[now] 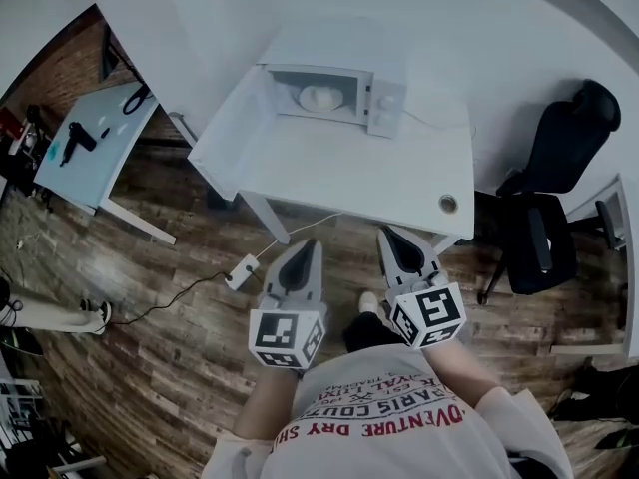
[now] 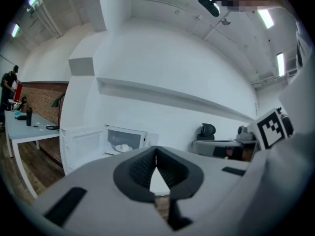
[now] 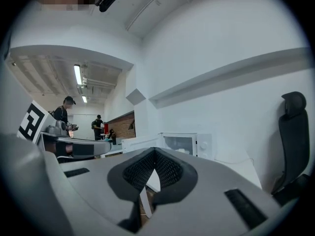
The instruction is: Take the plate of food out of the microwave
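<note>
Left tongs (image 1: 310, 245) closed, empty | right tongs (image 1: 385, 234) closed, empty | microwave (image 1: 384, 103) upper centre, door open | plate of food (image 1: 321, 98) inside, not yet reached

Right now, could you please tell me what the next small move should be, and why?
Probably reach forward over the white table toward the white microwave: its door already stands open to the left, the plate of pale food sits inside, and both the left tongs and right tongs are shut, empty and held back at the table's near edge.
</note>
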Motion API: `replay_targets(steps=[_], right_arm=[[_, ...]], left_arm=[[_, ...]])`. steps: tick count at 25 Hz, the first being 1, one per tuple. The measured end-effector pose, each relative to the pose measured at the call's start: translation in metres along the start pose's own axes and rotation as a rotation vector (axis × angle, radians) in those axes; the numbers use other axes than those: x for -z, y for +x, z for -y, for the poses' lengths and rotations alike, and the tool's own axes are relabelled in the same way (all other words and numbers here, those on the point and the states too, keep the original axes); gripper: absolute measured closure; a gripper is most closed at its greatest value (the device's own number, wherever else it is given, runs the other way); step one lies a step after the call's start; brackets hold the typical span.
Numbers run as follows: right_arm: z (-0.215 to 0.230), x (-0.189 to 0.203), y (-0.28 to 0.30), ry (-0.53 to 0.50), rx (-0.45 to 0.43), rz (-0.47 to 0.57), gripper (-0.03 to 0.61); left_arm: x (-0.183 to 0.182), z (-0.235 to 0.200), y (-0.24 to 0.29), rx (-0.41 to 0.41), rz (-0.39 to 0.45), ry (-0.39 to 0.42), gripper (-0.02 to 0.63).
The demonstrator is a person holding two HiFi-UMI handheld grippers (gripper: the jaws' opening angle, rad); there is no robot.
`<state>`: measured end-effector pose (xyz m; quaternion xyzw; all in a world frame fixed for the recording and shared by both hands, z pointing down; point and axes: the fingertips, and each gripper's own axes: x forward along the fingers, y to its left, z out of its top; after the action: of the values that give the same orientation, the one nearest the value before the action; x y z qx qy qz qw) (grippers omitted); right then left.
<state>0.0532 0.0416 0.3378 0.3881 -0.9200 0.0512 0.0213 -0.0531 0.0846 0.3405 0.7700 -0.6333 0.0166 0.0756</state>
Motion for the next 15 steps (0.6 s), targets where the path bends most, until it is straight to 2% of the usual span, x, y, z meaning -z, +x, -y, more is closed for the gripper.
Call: replay_targets(steps=[7,15], right_arm=[[0.075,-0.029,0.097,-0.002,-0.028,0.015,0.575],[0.143,-0.027,0.182,0.008,-0.031,-0.015,0.575]], left_arm=[[-0.033,-0.034,0.121,-0.042,0.008,0.01,0.606],[-0.026,-0.071,0.214,-0.061,-0.034,-0.047,0.606]])
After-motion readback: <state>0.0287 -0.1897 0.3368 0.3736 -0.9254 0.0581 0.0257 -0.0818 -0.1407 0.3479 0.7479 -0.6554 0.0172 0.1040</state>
